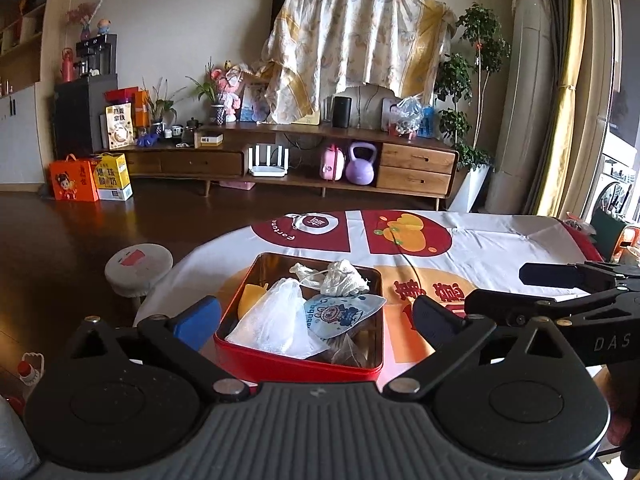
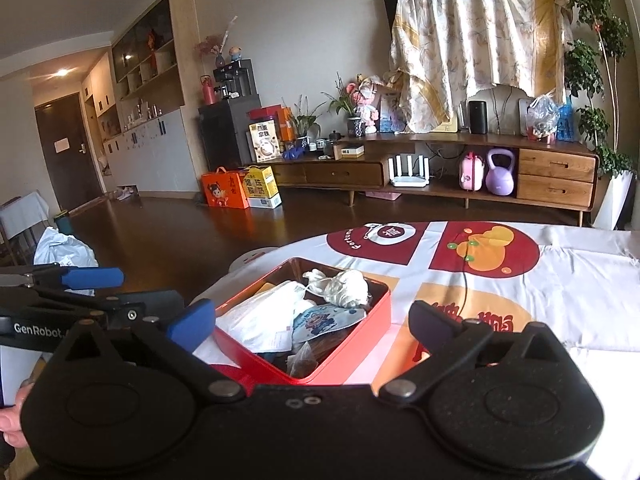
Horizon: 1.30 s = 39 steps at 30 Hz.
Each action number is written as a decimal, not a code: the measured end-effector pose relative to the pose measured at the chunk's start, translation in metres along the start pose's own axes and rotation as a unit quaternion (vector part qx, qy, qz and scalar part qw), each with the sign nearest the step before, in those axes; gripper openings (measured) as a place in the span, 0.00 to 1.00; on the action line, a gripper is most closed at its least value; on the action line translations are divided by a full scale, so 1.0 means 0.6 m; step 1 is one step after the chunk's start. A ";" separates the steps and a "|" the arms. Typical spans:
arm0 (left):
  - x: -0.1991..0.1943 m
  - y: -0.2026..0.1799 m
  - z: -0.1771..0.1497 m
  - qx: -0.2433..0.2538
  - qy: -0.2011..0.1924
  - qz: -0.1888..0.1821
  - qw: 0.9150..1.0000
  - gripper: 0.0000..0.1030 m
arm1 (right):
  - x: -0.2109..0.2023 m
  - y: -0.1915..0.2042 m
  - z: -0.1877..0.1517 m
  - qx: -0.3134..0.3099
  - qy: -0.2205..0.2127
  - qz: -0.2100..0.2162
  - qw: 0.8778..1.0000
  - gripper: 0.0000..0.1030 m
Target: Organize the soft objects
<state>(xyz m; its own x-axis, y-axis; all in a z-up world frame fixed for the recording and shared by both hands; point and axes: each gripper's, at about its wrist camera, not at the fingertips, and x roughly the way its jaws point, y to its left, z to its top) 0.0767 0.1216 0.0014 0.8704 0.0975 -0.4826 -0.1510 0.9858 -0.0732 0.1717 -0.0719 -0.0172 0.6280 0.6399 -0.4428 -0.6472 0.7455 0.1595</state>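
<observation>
Living-room table (image 1: 500,240) wears a smooth printed cloth; on it I see one square red metal tin (image 1: 296,360) holding one white mesh pouch (image 1: 276,320), one crumpled white wad (image 1: 342,278), one cartoon-print mask (image 1: 340,312). Left gripper (image 1: 316,314) and right gripper (image 2: 310,322) both spread wide, empty.

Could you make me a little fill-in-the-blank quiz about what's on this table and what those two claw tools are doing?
1. The soft things lie in a square tin whose outside is coloured ____.
2. The left gripper and right gripper both have jaws that are ____.
3. The child's face mask printed with a cartoon lies ____ the tin.
4. The tin rests on a printed ____.

Missing words: red; open; inside; tablecloth
</observation>
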 end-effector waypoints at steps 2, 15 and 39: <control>-0.004 0.000 0.000 0.000 -0.003 -0.001 1.000 1.00 | -0.004 0.001 -0.001 -0.002 -0.002 -0.002 1.000 1.00; -0.019 -0.002 -0.005 -0.005 -0.012 -0.006 1.000 1.00 | -0.016 -0.009 -0.004 0.000 -0.004 -0.010 1.000 1.00; -0.018 0.000 -0.006 -0.023 -0.004 -0.011 1.000 1.00 | -0.015 -0.004 -0.006 -0.001 0.001 -0.007 1.000 1.00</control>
<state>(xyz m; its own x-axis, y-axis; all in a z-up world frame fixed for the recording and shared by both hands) 0.0654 0.1203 0.0037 0.8778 0.0766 -0.4729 -0.1521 0.9806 -0.1236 0.1658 -0.0800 -0.0169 0.6359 0.6300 -0.4458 -0.6395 0.7535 0.1525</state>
